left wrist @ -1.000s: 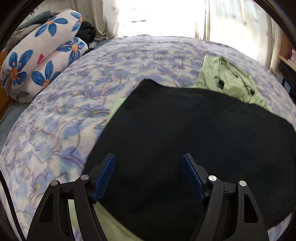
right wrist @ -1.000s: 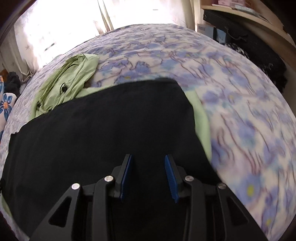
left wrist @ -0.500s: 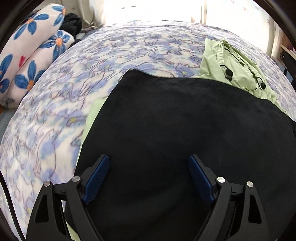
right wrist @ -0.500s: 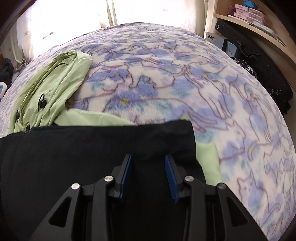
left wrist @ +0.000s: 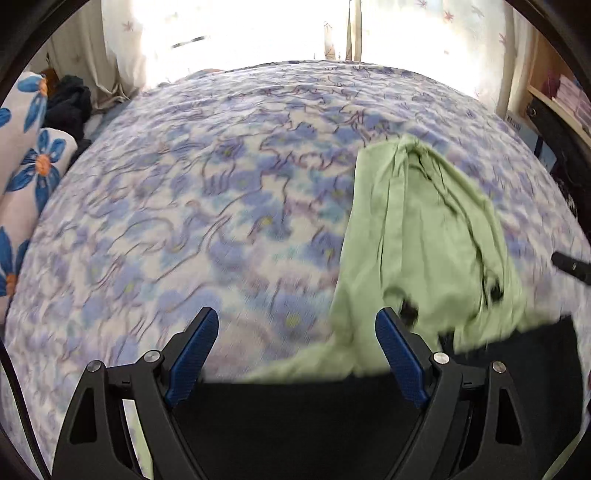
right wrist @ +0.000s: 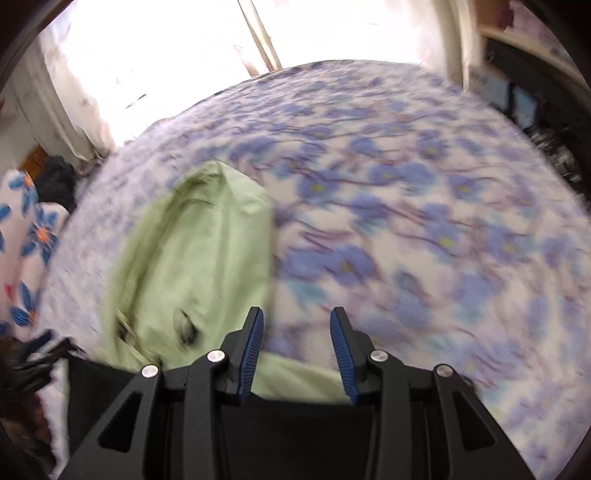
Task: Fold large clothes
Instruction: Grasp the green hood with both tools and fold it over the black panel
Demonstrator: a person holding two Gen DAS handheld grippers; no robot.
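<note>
left gripper (left wrist: 297, 354): jaws wide, nothing between them, over the bed (left wrist: 207, 206) | black garment (left wrist: 295, 417): flat at the near edge of the bed, on the green jacket (left wrist: 417, 240) | right gripper (right wrist: 295, 350): half open, holds nothing | step: between folds, likely | next: grasp a black edge.

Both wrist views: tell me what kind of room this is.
Most likely a bedroom: a bed under a blue floral blanket, a rolled flowered quilt beside it, and a curtained window behind.

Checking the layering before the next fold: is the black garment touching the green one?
Touching. In the left wrist view the green garment overlaps the black garment.
</note>
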